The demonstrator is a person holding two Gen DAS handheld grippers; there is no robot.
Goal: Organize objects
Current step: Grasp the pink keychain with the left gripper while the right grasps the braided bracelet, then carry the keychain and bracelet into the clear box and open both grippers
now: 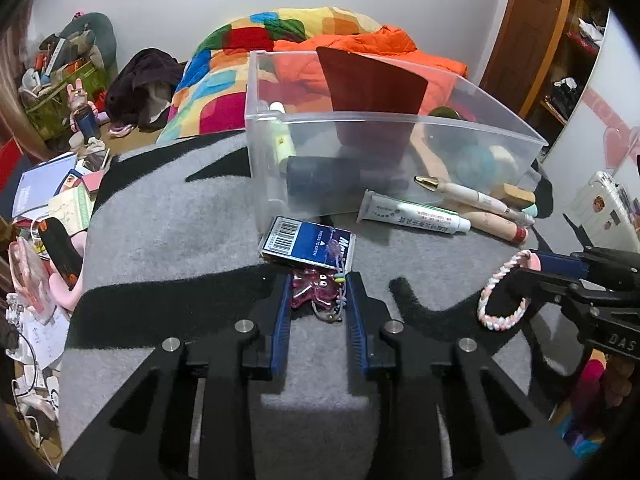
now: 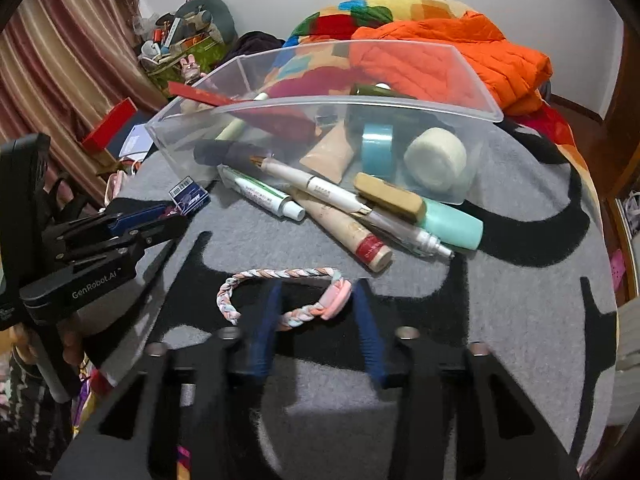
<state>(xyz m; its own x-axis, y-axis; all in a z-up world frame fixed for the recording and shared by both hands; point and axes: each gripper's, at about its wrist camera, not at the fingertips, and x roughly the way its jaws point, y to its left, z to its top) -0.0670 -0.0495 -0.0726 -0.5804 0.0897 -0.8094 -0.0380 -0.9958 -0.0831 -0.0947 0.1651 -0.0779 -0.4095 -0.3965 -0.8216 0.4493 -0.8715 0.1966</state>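
Note:
My left gripper (image 1: 318, 300) stands with its blue pads around a pink translucent charm with cords (image 1: 316, 290), which lies on the grey mat beside a blue card pack (image 1: 310, 242); the pads look close against it. My right gripper (image 2: 316, 308) has its pads around the pink clasp end of a braided pastel bracelet (image 2: 280, 284) on the mat; it also shows in the left wrist view (image 1: 502, 292). A clear plastic bin (image 1: 380, 120) behind holds tapes, tubes and a red card.
In front of the bin lie a toothpaste tube (image 2: 262, 194), a white pen (image 2: 340, 196), a wooden stick (image 2: 344, 232), a mint tube (image 2: 452, 224) and a tan eraser (image 2: 388, 196). A colourful quilt and orange jacket (image 2: 452, 56) lie behind. Clutter covers the floor at left (image 1: 48, 208).

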